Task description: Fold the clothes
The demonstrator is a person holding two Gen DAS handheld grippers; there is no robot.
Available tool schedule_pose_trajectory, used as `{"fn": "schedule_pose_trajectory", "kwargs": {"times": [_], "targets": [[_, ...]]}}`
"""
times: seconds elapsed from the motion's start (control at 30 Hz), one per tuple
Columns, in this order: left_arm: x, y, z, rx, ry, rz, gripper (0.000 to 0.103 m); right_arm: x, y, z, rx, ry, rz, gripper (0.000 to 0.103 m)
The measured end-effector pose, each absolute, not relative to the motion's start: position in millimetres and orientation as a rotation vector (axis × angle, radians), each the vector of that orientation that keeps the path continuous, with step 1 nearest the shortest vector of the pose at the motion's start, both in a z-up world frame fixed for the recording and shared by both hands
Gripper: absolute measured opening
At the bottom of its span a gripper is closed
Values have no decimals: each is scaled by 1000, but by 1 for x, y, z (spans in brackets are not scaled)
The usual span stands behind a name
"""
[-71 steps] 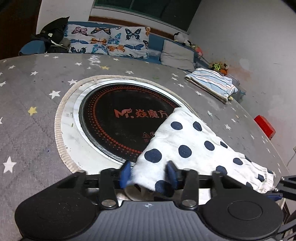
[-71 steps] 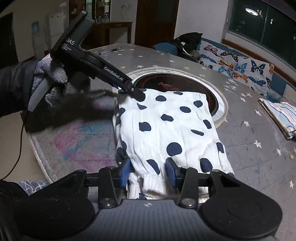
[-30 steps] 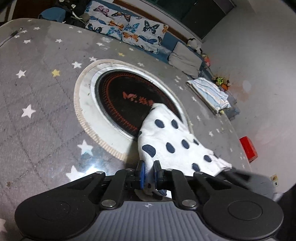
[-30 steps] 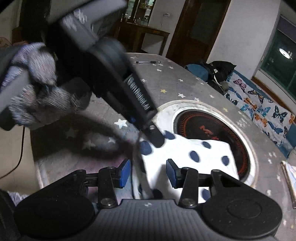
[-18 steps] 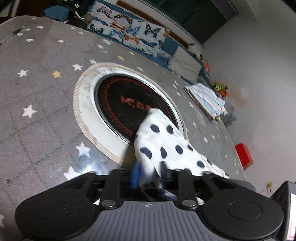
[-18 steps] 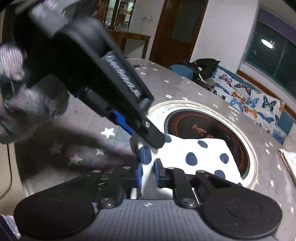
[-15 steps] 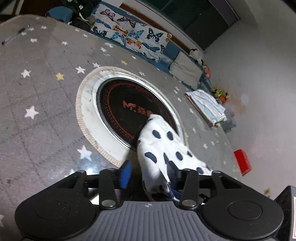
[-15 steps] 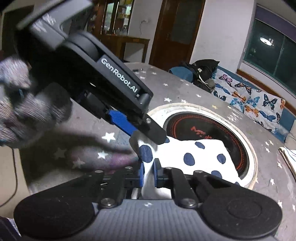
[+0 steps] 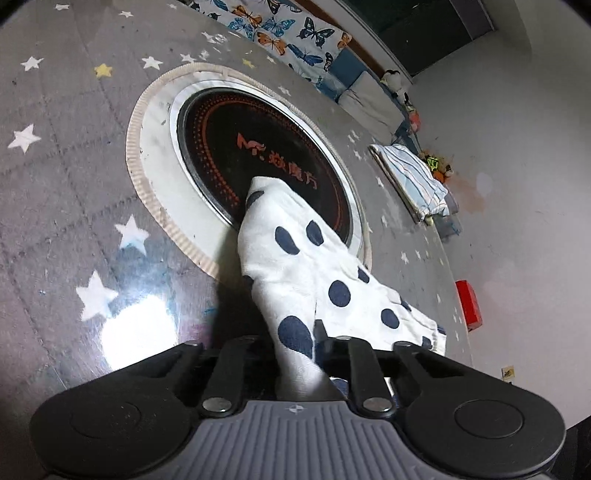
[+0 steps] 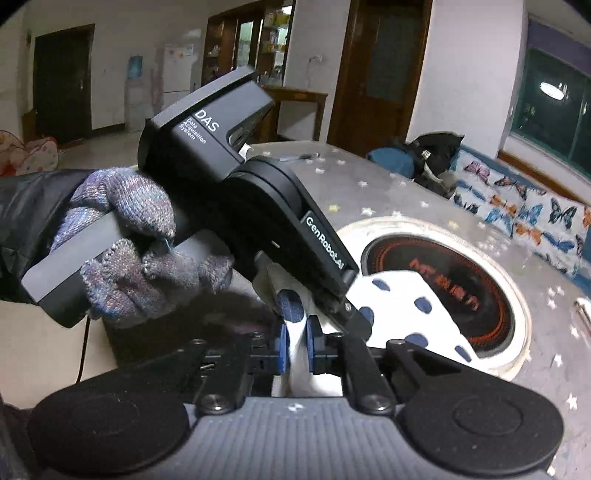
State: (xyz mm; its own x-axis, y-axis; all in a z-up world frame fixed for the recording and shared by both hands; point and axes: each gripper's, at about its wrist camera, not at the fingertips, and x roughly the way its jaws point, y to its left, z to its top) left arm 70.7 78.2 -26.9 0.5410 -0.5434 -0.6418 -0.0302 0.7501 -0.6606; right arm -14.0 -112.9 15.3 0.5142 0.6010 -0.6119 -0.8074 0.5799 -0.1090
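A white garment with dark blue dots (image 9: 317, 273) lies on the grey star-patterned table (image 9: 66, 155), partly over the round black cooktop (image 9: 258, 155). Its near end is lifted. In the left wrist view, the cloth passes between my left gripper's (image 9: 295, 350) fingers, which look apart; the pads are hidden by the cloth. My right gripper (image 10: 295, 343) is shut on a bunched end of the garment (image 10: 399, 306). The left gripper's body, held by a gloved hand (image 10: 125, 240), sits right above my right gripper.
A folded striped cloth (image 9: 410, 181) lies at the table's far right edge. A butterfly-patterned bench (image 9: 280, 26) runs behind the table. A red box (image 9: 468, 304) sits on the floor to the right. A black bag (image 10: 432, 158) lies on the bench.
Both grippers rose with the garment's near end. The right gripper closed on the cloth about half a second ago. The left gripper's jaws opened, and the cloth still hangs between them.
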Motion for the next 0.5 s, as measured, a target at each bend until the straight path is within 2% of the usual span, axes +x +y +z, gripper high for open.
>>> {"fn": "schedule_pose_trajectory", "kwargs": {"times": [0.17, 0.23, 0.27, 0.3, 0.37, 0.43, 0.5], "targets": [[69, 78, -26, -647, 962, -324, 16, -9, -149, 26, -322, 580, 806, 20], [69, 77, -27, -644, 965, -319, 16, -5, -165, 30, -288, 585, 759, 30], [69, 77, -27, -643, 967, -317, 16, -1, -175, 30, -275, 586, 710, 40], [69, 76, -27, -641, 968, -316, 16, 4, -186, 29, -263, 587, 658, 44], [69, 76, -28, -638, 969, -316, 17, 13, -207, 27, -240, 587, 552, 45], [69, 76, -28, -636, 969, -317, 17, 22, -227, 25, -216, 587, 447, 54], [70, 76, -28, -632, 969, -317, 17, 26, -237, 20, -170, 606, 426, 54]]}}
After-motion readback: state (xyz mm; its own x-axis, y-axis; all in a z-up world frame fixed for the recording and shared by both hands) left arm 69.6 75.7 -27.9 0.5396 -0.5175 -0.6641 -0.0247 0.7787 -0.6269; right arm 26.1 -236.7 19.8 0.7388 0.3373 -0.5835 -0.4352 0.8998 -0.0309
